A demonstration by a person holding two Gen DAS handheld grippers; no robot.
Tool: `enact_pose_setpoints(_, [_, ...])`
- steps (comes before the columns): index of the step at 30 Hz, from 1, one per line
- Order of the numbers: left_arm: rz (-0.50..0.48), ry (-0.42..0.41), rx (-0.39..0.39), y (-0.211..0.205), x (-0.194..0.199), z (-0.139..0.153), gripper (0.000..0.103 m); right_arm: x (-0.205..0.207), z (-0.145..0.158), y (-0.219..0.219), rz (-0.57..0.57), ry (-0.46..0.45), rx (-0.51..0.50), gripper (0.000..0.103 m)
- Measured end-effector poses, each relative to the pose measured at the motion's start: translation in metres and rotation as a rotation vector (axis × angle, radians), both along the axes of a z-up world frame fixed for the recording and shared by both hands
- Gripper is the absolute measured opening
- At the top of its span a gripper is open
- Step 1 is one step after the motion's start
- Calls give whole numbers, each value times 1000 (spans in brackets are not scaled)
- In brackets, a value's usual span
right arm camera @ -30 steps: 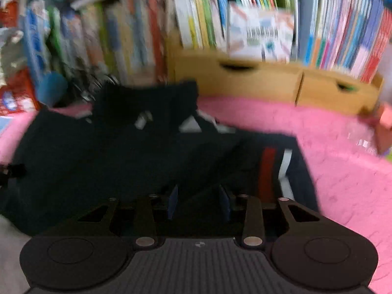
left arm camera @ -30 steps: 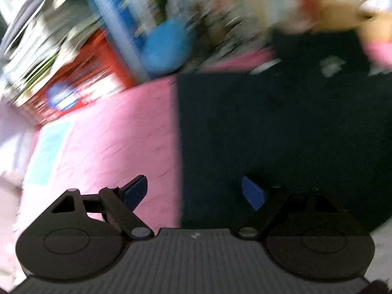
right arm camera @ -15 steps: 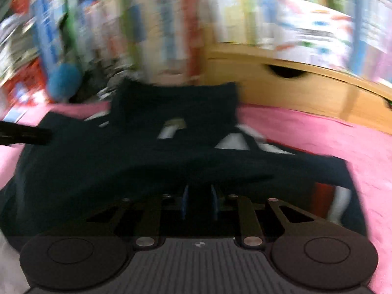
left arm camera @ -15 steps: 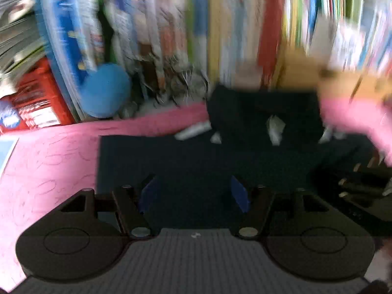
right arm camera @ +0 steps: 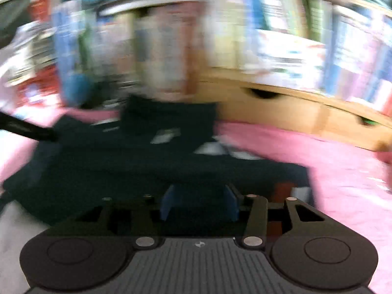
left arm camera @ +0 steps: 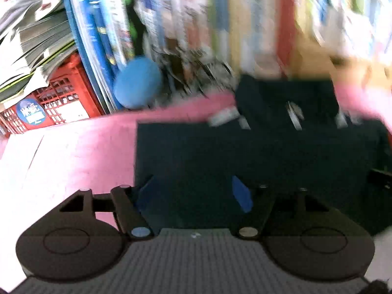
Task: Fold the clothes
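Two grippers over one dark garment (left arm camera: 220, 152), spread flat on the pink cover (left arm camera: 80, 152) in front of crowded bookshelves (right arm camera: 281, 36). Left gripper (left arm camera: 193, 193) released, blue pads wide apart, poised above the near edge of the cloth close to its left border, gripping nothing. Right gripper (right arm camera: 198, 203) likewise parted, pads spread over the near hem toward the other side; whether any fabric lay between them, impossible to tell through the blur. Probably placed so, one to each side of the hem, to lift the near edge evenly and carry it over toward the far end without twisting. Seen from the right wrist, a red and white striped patch (right arm camera: 291, 191) just beside the right finger, perhaps a sleeve tucked under, and a raised darker part at the far end near the wooden drawers (right arm camera: 281, 107). From the left wrist, a red crate (left arm camera: 54, 103) and a blue ball (left arm camera: 137, 85) well beyond the cloth's left border. Heavy motion smear in both views, so finer creases beyond reading. Fold judged not yet begun at this hem.
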State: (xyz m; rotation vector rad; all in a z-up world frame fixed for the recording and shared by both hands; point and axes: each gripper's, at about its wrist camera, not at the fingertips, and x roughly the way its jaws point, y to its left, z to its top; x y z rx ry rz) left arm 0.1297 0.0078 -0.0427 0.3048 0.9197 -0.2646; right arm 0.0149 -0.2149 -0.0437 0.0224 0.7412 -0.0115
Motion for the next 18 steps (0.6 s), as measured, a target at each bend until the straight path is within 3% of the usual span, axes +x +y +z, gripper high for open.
enact_pose_setpoints(2, [29,33,-5,10,-3,-14,73,-5,-9,0,0,25,1,47])
enact_pose_setpoints(4, [66,61,-23,22,-3,-24,86,-9,-19,1,-1,49,2,47])
enact_pose_setpoints(7, [57,62,-11,22,1,-19,87,-20,-28,-10,-13,83,8,48])
enact_pose_setpoints(9, [52,44,6,17,-2,-7,85,-34,-24,-36,-41,100,20,18])
enact_pose_setpoints(10, [49,34,14,15,-4,-1,78,-40,-20,-42,-45,110,5,16])
enact_pose_setpoints(11, [36,35,19,13,-9,1,77,-45,-15,-46,-46,121,-14,18])
enact_pose_setpoints(13, [-7,50,21,9,-25,1,77,-61,0,-39,-41,104,-70,43])
enact_pose_setpoints(14, [-28,57,22,7,-33,1,77,-69,6,-32,-35,81,-86,64])
enact_pose_setpoints(18, [-105,92,32,1,-65,-2,77,-93,6,3,31,90,-36,66])
